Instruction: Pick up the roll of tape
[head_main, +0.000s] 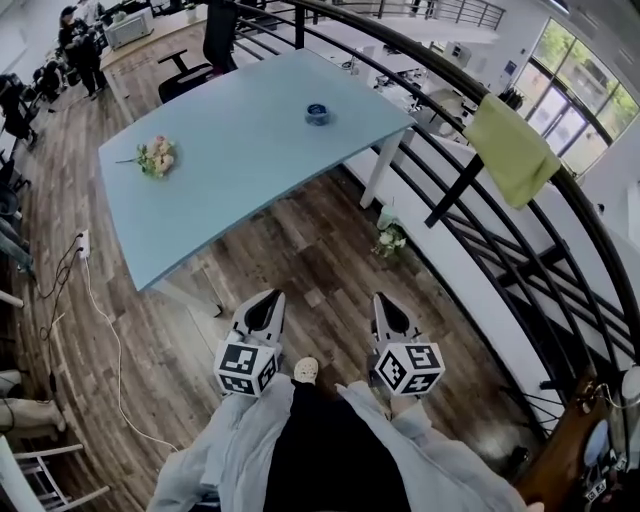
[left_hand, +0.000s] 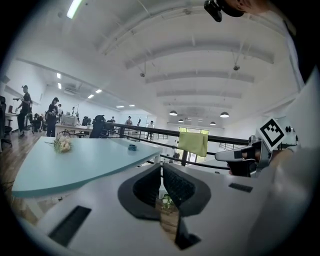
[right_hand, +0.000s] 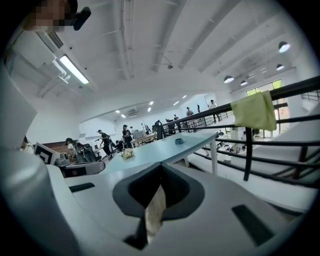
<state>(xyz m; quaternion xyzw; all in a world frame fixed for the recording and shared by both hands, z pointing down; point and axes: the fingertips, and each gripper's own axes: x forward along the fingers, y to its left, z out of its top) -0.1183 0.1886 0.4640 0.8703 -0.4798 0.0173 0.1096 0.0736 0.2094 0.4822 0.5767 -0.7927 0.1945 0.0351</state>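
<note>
Short of the table's (head_main: 250, 190) near edge, the left gripper (head_main: 272, 296) and right gripper (head_main: 380, 298) are held side by side, each with jaws brought together on nothing. A bunch of flowers (head_main: 156, 157) is laid near the table's left edge. The roll of tape (head_main: 318, 114), seemingly blue, is set flat toward the table's far right corner.

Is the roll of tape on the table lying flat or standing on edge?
Lying flat: the head view shows the roll of tape as a ring, hole upward.
</note>
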